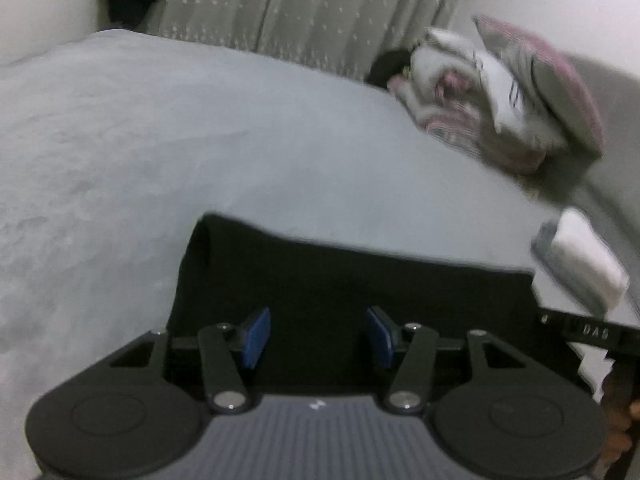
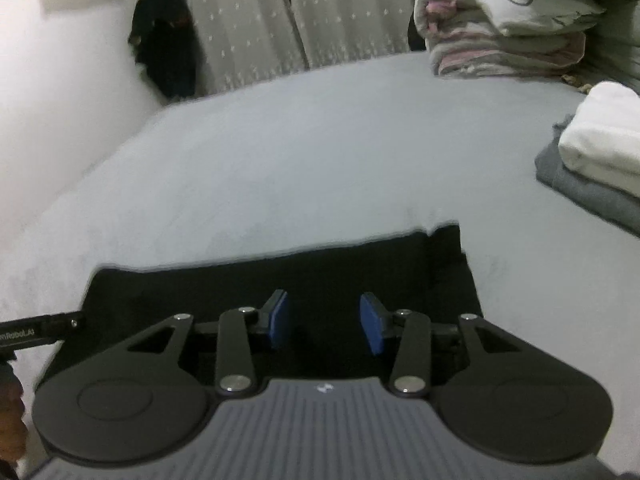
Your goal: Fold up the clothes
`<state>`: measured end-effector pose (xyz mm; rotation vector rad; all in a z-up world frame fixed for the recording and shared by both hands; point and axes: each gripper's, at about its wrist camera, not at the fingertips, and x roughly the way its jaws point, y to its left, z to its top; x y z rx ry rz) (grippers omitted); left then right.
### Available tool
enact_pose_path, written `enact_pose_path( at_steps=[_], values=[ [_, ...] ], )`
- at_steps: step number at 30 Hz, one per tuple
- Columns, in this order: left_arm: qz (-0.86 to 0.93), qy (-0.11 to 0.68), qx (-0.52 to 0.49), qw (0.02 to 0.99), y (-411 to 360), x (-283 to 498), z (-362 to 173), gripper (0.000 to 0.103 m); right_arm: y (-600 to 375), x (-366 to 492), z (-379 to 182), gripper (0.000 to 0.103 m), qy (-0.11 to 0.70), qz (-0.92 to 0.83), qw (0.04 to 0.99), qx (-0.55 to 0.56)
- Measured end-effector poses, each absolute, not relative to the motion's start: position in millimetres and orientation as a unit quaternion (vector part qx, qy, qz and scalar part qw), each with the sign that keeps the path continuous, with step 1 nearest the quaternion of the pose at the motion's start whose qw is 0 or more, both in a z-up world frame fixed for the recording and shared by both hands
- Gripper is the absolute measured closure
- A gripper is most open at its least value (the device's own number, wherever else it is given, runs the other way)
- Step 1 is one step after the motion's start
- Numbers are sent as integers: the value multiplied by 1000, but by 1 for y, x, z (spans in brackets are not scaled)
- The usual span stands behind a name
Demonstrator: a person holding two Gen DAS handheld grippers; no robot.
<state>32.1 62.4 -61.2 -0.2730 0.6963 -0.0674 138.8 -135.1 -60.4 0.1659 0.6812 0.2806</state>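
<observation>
A black garment lies flat on the grey bed, folded into a rough rectangle. It also shows in the right wrist view. My left gripper is open above its near left part, blue pads apart and empty. My right gripper is open above its near right part, also empty. The right gripper's side bar shows at the right edge of the left wrist view, and the left gripper's bar at the left edge of the right wrist view.
A folded white cloth on a grey one sits on the bed to the right. A pile of bedding and pillows lies at the far right. A patterned curtain and a dark hanging garment are behind the bed.
</observation>
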Motion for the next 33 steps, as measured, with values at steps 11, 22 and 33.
enact_pose_path(
  at_steps=[11, 22, 33],
  values=[
    [-41, 353, -139, 924, 69, 16, -46, 47, -159, 130, -54, 60, 354, 112, 926, 63],
    [-55, 355, -140, 923, 64, 0, -27, 41, -179, 106, -18, 40, 416, 54, 903, 95],
    [-52, 351, -128, 926, 55, -29, -8, 32, -187, 86, -19, 32, 450, 34, 875, 177]
  ],
)
